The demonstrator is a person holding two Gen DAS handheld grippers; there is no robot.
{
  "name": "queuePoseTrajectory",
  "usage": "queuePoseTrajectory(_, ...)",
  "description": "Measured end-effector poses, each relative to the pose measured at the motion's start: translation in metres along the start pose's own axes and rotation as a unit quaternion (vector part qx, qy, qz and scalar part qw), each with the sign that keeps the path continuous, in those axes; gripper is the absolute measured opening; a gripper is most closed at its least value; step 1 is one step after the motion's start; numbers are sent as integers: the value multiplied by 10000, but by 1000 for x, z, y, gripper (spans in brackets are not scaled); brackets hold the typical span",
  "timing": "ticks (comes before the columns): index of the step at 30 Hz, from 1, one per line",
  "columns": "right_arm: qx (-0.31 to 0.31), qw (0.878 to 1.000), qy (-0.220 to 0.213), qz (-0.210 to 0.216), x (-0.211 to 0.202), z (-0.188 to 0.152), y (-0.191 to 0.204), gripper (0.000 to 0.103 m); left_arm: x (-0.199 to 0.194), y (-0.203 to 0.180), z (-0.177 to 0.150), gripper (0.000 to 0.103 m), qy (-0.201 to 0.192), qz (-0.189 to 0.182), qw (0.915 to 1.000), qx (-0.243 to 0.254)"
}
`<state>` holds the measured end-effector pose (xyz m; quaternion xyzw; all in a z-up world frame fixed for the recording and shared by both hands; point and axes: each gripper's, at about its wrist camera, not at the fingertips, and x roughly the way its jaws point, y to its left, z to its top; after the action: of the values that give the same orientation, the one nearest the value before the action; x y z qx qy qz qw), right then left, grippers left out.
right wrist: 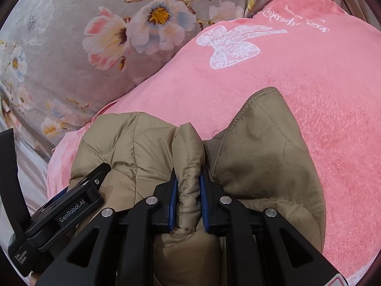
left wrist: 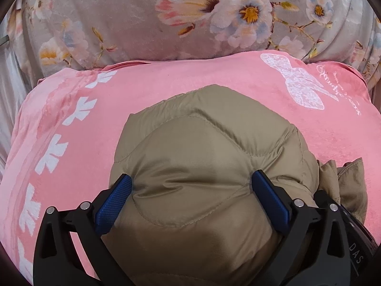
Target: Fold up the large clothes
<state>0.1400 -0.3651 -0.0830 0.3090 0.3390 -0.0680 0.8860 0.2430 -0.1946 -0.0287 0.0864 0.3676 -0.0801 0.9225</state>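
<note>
On top of a pink fleece blanket (left wrist: 166, 90) sat the khaki puffer jacket (left wrist: 204, 157), bunched into a rounded, puffy heap rather than lying flat. Its shell was a slightly shiny tan fabric with curved quilting seams running across it, so it looked like a bunch of soft padded pillows stitched together. From the right wrist view you could see a duller, matte flap of the same jacket sticking up to a point on the right side, with a stitched edge and a shadowy dent in it.

Left gripper (left wrist: 191, 186) had its blue pads spread as wide as they go, one on each side of the jacket's padded bulge. Fabric was puffing up between them and brushing the pads, but they weren't squeezing it, so basically let go.

Right gripper (right wrist: 188, 190) was a different story: clamped down tight on a narrow ridge of the jacket's quilted fabric, pinched into a vertical fold between the blue pads.

Blanket had white butterfly prints and some white script on it, plus a row of white bow-like shapes along its left side. Behind it was a grey floral bedspread (left wrist: 123, 19) with big pink and white flowers.
</note>
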Motion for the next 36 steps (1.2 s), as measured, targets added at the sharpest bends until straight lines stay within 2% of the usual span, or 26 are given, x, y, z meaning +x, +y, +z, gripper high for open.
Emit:
queuePoseTrajectory(4, 15, 10000, 12, 7, 0, -1, 0, 13, 1, 0, 0, 98, 17, -35, 10000, -5)
queuePoseTrajectory(7, 118, 9998, 150, 107, -4, 2, -3, 15, -1, 6, 1, 98, 57, -223, 9997, -36)
queuePoseTrajectory(10, 240, 9996, 126, 30, -45, 6, -2, 34, -25, 26, -2, 98, 165, -655, 9977, -33)
queuePoseTrajectory(11, 249, 9997, -41, 6, -69, 4, -6, 39, -33, 33, -4, 98, 188, -755, 9969, -74)
queuePoseTrajectory(13, 297, 9994, -113, -101, -95, -1, -16, 45, -49, 51, -10, 98, 297, -938, 9951, -129)
queuePoseTrajectory(15, 480, 9984, 114, -267, -110, -12, -36, 47, -58, 72, -21, 98, 574, -1104, 9919, -248)
queuePoseTrajectory(16, 642, 9968, 383, -278, -111, -21, -49, 47, -58, 78, -26, 98, 718, -1161, 9901, -319)
queuePoseTrajectory(19, 1032, 9913, 821, -7, -106, -42, -67, 47, -51, 101, -47, 98, 1264, -1665, 9746, -808)
queuePoseTrajectory(20, 1146, 9885, 975, 179, -102, -50, -69, 47, -48, 108, -55, 98, 1441, -1866, 9667, -998)
queuePoseTrajectory(23, 1312, 9803, 1297, 710, -89, -63, -63, 48, -41, 121, -69, 98, 1712, -2261, 9487, -1398)
queuePoseTrajectory(25, 1349, 9773, 1433, 782, -80, -67, -55, 50, -39, 120, -75, 98, 1802, -2429, 9420, -1455)
queuePoseTrajectory(27, 1209, 9808, 1360, 705, -76, -68, -45, 53, -38, 115, -78, 98, 1863, -2621, 9364, -1405)
queuePoseTrajectory(28, 1179, 9815, 1333, 703, -75, -69, -41, 53, -38, 111, -80, 98, 1871, -2674, 9356, -1348)
queuePoseTrajectory(30, 1329, 9798, 1281, 767, -73, -70, -41, 53, -41, 103, -81, 98, 1727, -2548, 9441, -1176)
queuePoseTrajectory(34, 1560, 9752, 1189, 1025, -65, -71, -41, 53, -40, 100, -82, 98, 1652, -2549, 9448, -1227)
queuePoseTrajectory(36, 1564, 9727, 1335, 1078, -59, -69, -40, 51, -40, 100, -82, 98, 1581, -2592, 9452, -1200)
